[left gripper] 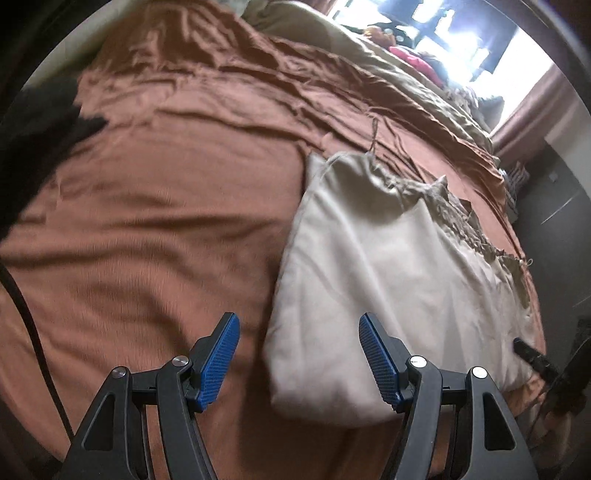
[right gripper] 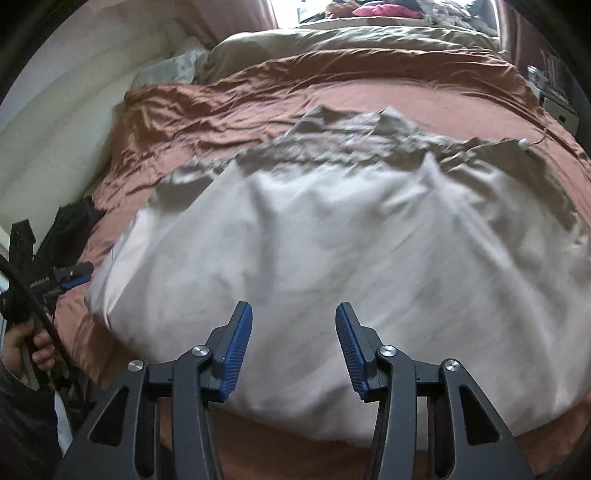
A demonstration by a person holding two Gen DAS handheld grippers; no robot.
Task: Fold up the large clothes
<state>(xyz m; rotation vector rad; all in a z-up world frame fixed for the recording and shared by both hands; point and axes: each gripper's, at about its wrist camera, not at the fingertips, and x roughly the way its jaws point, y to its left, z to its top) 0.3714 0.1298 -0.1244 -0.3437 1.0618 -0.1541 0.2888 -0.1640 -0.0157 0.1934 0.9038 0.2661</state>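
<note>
Bedroom setting: a bed covered by a rust-brown sheet [left gripper: 155, 206], heavily creased toward the far end, serves as the work surface.

Left wrist view, left to right:
- Black cable [left gripper: 33, 325], running down the left edge over the sheet.
- Dark garment [left gripper: 44, 133], lying at the far left edge of the bed; kind cannot be told.
- Left gripper [left gripper: 299, 354], blue pads spread wide apart, nothing between them. It hangs above the sheet, with its right finger over the near left corner of the cloth.
- Beige cloth [left gripper: 391, 273], folded into a rough rectangle, lying flat on the right half of the bed. Its far edge is ragged with a fringe; a thin cord trails from the far corner onto the sheet.
- Olive duvet [left gripper: 369, 51], bunched along the far end of the bed.
- Bright window [left gripper: 480, 33], top right, with a pink curtain below it.

Right wrist view, left to right:
- Left hand [right gripper: 29, 347], gripping the handle of the other tool at the left edge, beside the bed.
- White wall [right gripper: 62, 122], along the left side of the bed.
- Right gripper [right gripper: 293, 354], blue pads parted, holding nothing, poised over the near edge of the beige cloth [right gripper: 332, 243].
- Nightstand items [right gripper: 550, 88], far right, too blurred to name.
</note>
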